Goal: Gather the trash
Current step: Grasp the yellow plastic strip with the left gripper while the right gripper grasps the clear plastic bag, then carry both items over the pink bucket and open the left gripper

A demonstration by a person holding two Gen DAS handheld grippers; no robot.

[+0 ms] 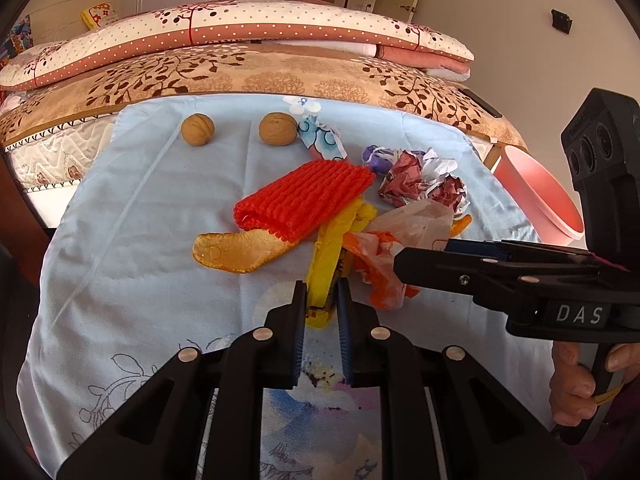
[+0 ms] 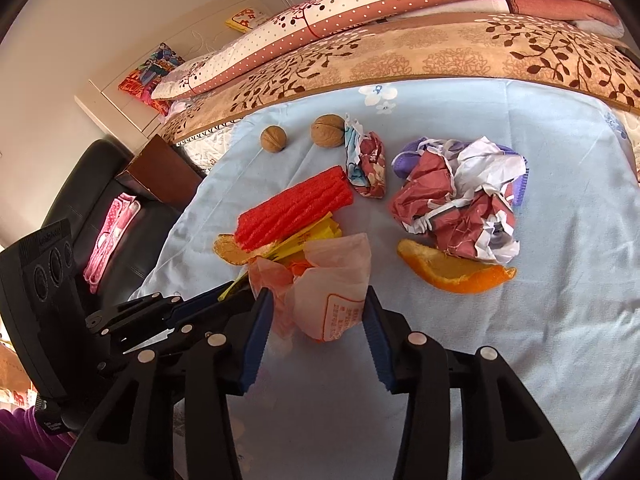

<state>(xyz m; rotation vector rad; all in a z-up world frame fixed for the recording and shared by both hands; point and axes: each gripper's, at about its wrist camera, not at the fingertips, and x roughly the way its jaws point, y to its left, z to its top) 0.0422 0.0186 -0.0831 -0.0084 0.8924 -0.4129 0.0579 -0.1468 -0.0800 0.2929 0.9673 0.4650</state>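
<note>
Trash lies on a light blue cloth (image 1: 132, 216). My left gripper (image 1: 322, 288) is shut on the near end of a yellow wrapper (image 1: 334, 248), which runs under a red foam net (image 1: 304, 200). My right gripper (image 2: 318, 300) is open, its jaws on either side of a pale orange plastic bag (image 2: 332, 284), which also shows in the left wrist view (image 1: 400, 236). The right gripper's fingers (image 1: 436, 266) reach in from the right there. Orange peels (image 1: 236, 250) (image 2: 456, 272), crumpled red-white paper (image 2: 460, 204) and a small folded wrapper (image 2: 368, 164) lie around.
Two walnuts (image 1: 198, 130) (image 1: 278, 129) sit at the cloth's far side. A pink bin (image 1: 540, 196) stands off the cloth's right edge. A bed with folded quilts (image 1: 240, 36) lies behind. A black chair (image 2: 100, 200) is at left.
</note>
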